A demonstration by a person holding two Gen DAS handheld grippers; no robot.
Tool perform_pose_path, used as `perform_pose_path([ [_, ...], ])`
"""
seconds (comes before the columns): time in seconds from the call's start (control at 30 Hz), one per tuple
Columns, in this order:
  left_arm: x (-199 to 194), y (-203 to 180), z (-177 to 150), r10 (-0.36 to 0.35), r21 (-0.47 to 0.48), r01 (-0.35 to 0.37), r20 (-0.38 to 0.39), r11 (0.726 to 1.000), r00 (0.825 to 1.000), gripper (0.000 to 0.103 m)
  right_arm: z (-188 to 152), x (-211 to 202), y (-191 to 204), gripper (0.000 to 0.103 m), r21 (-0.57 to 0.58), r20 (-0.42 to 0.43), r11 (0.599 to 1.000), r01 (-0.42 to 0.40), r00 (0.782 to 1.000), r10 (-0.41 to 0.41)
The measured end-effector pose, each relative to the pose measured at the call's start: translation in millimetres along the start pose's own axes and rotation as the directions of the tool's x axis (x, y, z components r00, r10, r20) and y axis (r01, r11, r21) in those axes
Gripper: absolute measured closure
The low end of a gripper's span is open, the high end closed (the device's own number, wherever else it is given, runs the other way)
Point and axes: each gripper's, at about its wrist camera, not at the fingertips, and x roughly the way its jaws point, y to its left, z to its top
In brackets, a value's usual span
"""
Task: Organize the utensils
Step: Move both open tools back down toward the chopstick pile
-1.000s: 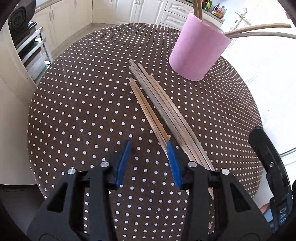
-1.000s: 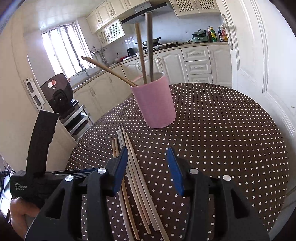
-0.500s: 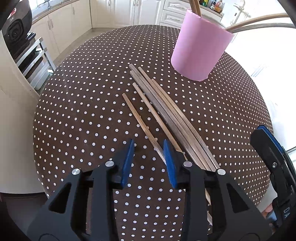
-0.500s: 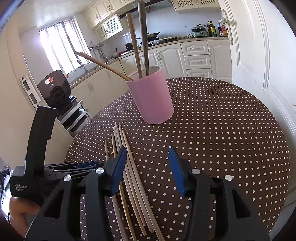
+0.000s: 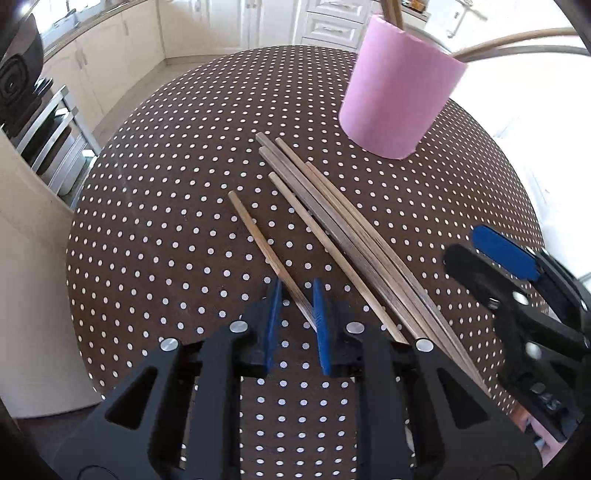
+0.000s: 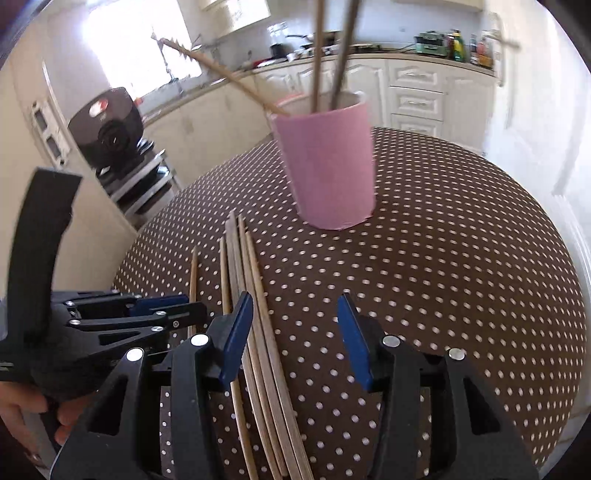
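A pink cup (image 5: 395, 99) (image 6: 328, 166) stands on the brown dotted table (image 5: 166, 221) and holds a few chopsticks (image 6: 317, 55). Several loose chopsticks (image 5: 343, 221) (image 6: 240, 258) lie bundled in front of it. One single chopstick (image 5: 258, 240) (image 6: 193, 273) lies apart, left of the bundle. My left gripper (image 5: 295, 314) (image 6: 192, 306) is low over its near end, jaws closing with that stick between them, pads still apart from it. My right gripper (image 6: 295, 299) (image 5: 463, 243) is open, its left finger over the bundle, bare cloth between its pads.
A black appliance (image 5: 14, 85) (image 6: 107, 133) sits on a metal rack left of the table. White kitchen cabinets (image 5: 325, 22) run behind. A person's hand (image 6: 22, 406) holds the left gripper's handle. The table edge curves close on the left and near sides.
The left jaws have narrowed around one chopstick, which now lies apart to the left of the bundle. The right gripper has shifted closer to the bundle and tilted.
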Motion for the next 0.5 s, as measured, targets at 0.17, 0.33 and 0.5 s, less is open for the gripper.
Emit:
perform_pose_path([
  [0.17, -4.2, 10.6, -5.5, -0.018, 0.003, 0.018, 0.009, 1.000, 1.000, 0.085, 2.1, 18.2, 9.7, 0.082, -0.066, -0.048, 0.998, 0.003, 0.999, -0.006],
  [0.33, -4.9, 8.6, 0.6, -0.014, 0.022, 0.013, 0.002, 1.000, 1.000, 0.085, 2.8, 30.6, 18.4, 0.084, -0.119, -0.094, 0.993, -0.012, 0.996, 0.001],
  [0.5, -3.2, 7.4, 6.4, -0.012, 0.035, 0.012, 0.005, 0.999, 1.000, 0.085, 5.1, 36.3, 21.0, 0.087, -0.131, -0.102, 0.991, -0.022, 0.995, 0.008],
])
